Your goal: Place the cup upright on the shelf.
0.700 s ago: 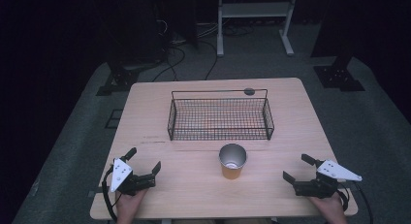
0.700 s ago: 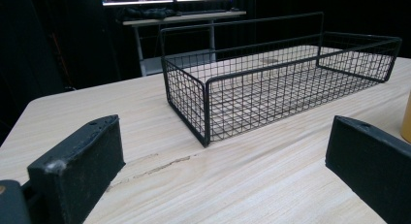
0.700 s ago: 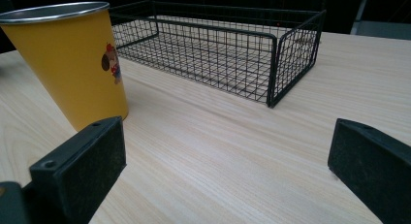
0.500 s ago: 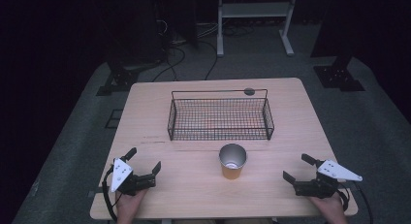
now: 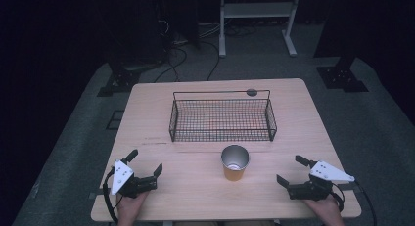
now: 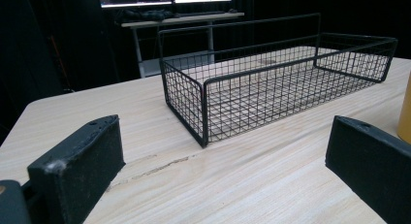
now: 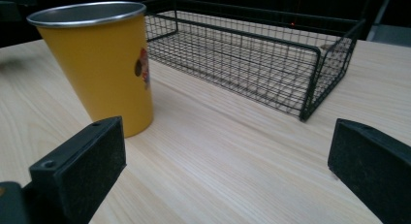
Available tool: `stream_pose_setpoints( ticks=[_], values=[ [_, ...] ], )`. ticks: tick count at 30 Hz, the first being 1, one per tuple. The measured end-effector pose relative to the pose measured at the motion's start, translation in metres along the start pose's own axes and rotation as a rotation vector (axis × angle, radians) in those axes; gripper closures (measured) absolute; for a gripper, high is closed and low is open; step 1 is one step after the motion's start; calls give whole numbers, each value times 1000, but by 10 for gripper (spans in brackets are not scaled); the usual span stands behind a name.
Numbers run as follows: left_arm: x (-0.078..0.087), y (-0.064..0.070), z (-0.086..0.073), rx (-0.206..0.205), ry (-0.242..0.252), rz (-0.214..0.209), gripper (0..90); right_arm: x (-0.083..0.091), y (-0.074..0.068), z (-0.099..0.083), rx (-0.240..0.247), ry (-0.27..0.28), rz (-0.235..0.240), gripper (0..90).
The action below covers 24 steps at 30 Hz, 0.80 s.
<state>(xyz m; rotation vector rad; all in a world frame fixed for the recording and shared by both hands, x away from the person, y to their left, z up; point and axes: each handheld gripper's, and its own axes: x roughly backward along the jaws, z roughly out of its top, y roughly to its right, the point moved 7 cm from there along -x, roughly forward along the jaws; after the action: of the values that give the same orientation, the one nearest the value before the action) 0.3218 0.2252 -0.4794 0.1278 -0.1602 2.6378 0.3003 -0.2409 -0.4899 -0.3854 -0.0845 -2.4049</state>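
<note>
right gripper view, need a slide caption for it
Open right gripper facing an upright yellow cup beside an empty wire basket on a wooden table.

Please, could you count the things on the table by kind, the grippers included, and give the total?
Black wire mesh basket: 1
Yellow metal cup with silver rim: 1
Small dark round disc at the table's far edge: 1
Handheld black two-jaw grippers: 2, left and right, both open
Total: 5

Room dark, walls black. Grey carpet floor (image 5: 377, 123). Pale wood bench (image 5: 303, 113). White metal stand (image 5: 257, 11) behind; cables (image 5: 195, 45) on floor.
</note>
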Motion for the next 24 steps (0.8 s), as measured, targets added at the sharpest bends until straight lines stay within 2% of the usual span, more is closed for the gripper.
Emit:
stream_pose_setpoints(
  ticks=[14,24],
  values=[
    [0,0,0,-4,-3,3,0,-11,-19,5,28,-25,46,0],
    [0,0,0,-3,-2,2,0,-23,-30,5,49,-48,60,0]
  ],
)
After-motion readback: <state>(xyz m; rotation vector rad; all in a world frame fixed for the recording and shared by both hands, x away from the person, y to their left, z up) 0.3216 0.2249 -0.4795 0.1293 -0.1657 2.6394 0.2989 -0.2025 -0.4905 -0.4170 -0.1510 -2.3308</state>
